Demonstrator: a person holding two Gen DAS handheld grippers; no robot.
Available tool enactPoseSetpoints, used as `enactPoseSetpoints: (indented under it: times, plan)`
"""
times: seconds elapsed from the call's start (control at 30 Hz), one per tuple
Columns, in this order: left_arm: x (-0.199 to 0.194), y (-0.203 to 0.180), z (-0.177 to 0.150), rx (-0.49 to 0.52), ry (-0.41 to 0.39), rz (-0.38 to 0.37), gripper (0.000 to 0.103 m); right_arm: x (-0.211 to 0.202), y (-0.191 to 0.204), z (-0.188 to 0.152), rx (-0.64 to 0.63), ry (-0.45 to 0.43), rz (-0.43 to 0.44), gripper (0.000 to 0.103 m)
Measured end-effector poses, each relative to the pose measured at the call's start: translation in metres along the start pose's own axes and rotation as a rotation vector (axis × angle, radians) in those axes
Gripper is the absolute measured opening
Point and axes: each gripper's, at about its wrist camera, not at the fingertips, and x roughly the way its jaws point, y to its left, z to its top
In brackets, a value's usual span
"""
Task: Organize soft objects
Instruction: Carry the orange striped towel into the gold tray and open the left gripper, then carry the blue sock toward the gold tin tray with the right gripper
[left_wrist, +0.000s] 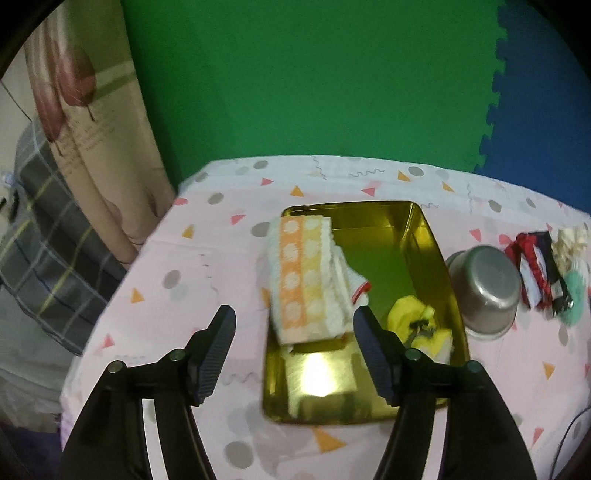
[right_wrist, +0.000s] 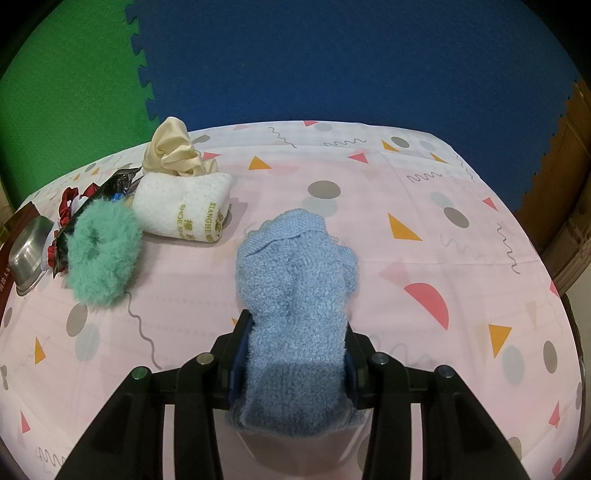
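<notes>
Soft objects lie in two groups on the pink patterned tabletop. In the left wrist view a shiny gold tray sits in the middle of the tabletop. A folded orange-and-white towel rests in its far left part, leaning over the tray's left rim, with a bit of red-edged white cloth showing at its right side. A crumpled yellow cloth lies in the tray's near right corner, partly hidden behind a finger. The near end of the tray's floor is bare and reflects light.

The left gripper hovers at the near end of the tray with its fingers spread wide and nothing between them; the towel lies just beyond them.

Just right of the tray an upturned metal bowl stands on the tabletop. Farther right lie a red-and-black packet, a cream scrunchie and a mint fluffy scrunchie.

In the right wrist view the right gripper holds a blue fluffy cloth, its fingers pressed against both sides; the cloth's far end droops toward the tabletop. To the far left lie a rolled white towel with gold lettering, with the cream scrunchie behind it and the mint scrunchie on its near left.
</notes>
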Motion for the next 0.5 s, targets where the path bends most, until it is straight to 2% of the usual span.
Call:
enactPoseSetpoints:
  times: [0.2,0.33,0.4,0.5]
  plan:
    - [-0.016,0.009,-0.02,0.044,-0.014,0.079,0.069,0.0,0.0,0.0,-0.001,0.0,-0.001,0.042]
    - [-0.019,0.013,-0.031,0.081,-0.026,0.165,0.069,0.0,0.0,0.0,-0.001,0.001,-0.001,0.042]
    - [-0.019,0.016,-0.034,0.052,-0.025,0.168,0.069,-0.001,0.0,0.0,-0.001,0.001,-0.001,0.042]
    - [-0.016,0.023,-0.041,-0.036,-0.012,0.13,0.07,-0.001,0.0,0.0,-0.004,0.0,-0.004,0.042]
